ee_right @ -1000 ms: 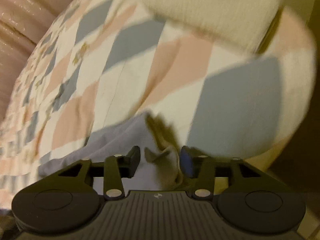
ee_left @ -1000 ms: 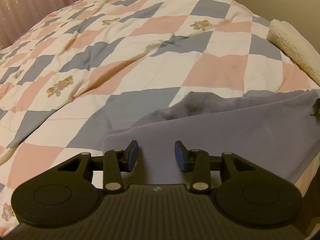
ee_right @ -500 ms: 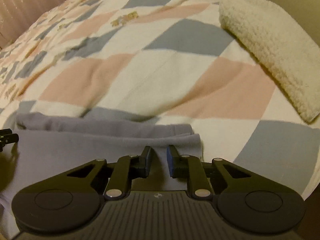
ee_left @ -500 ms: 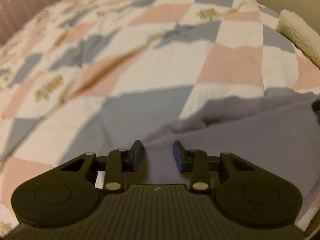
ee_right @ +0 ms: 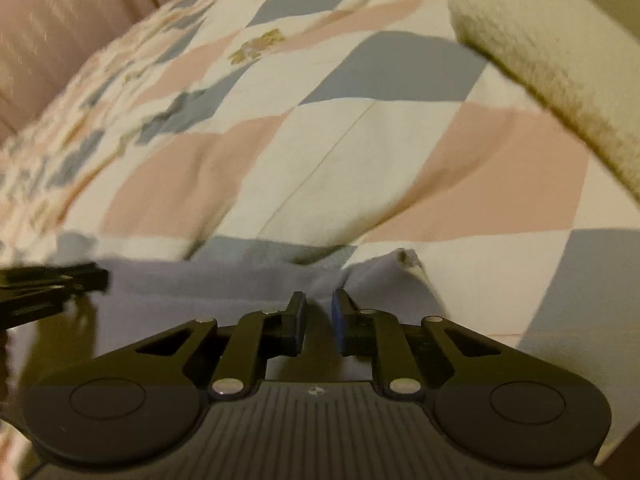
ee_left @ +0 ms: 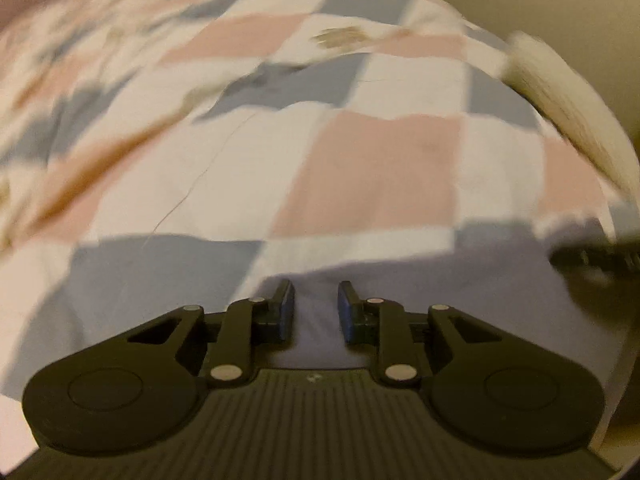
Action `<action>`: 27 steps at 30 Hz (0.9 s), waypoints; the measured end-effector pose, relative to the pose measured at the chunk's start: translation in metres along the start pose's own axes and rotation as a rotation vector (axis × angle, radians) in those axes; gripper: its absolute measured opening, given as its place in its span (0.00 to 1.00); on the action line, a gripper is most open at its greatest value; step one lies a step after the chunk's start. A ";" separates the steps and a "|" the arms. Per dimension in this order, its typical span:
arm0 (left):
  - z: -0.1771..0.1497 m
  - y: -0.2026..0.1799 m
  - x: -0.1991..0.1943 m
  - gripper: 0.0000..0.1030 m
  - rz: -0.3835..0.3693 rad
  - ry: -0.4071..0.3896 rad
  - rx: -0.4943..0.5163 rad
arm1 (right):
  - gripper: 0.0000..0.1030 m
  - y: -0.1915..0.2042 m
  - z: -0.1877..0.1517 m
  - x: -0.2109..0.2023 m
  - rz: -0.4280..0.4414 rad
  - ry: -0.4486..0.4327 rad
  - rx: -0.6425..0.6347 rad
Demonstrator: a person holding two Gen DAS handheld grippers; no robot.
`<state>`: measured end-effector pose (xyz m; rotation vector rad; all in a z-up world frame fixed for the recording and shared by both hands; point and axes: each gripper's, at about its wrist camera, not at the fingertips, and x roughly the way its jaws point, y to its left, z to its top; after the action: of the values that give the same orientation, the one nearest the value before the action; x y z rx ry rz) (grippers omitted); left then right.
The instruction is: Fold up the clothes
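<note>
A: The grey garment lies at the near edge of the checked quilt. If pulled unevenly, it could be bunched.

B: Right gripper jaws appear clenched on a fold; left gripper jaws stand parted over cloth. Blur hides contact.

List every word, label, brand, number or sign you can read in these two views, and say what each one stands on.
No readable text in either view.
Left gripper: a small pale mark on its ribbed body, too small to read.
Right gripper: the same kind of mark, too small to read.
Checked quilt: bear figures only, blurred, no lettering.
Grey garment and cream fleece: no label visible.
</note>
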<state>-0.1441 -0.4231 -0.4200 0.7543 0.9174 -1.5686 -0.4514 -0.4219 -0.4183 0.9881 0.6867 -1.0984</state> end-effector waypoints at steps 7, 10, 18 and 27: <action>-0.008 0.046 -0.069 0.18 0.094 -0.084 -0.197 | 0.34 -0.023 -0.002 -0.056 0.026 -0.114 0.109; -0.035 0.035 -0.108 0.18 0.153 -0.073 -0.098 | 0.34 -0.013 -0.022 -0.080 0.008 -0.134 -0.004; -0.116 0.005 -0.127 0.14 0.292 0.066 -0.033 | 0.26 -0.012 -0.055 -0.067 -0.189 -0.005 -0.184; -0.125 -0.014 -0.126 0.17 0.241 0.093 0.047 | 0.25 0.018 -0.064 -0.076 -0.134 0.001 -0.226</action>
<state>-0.1358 -0.2518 -0.3716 0.9417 0.8254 -1.3560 -0.4587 -0.3306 -0.3751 0.7575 0.8675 -1.1087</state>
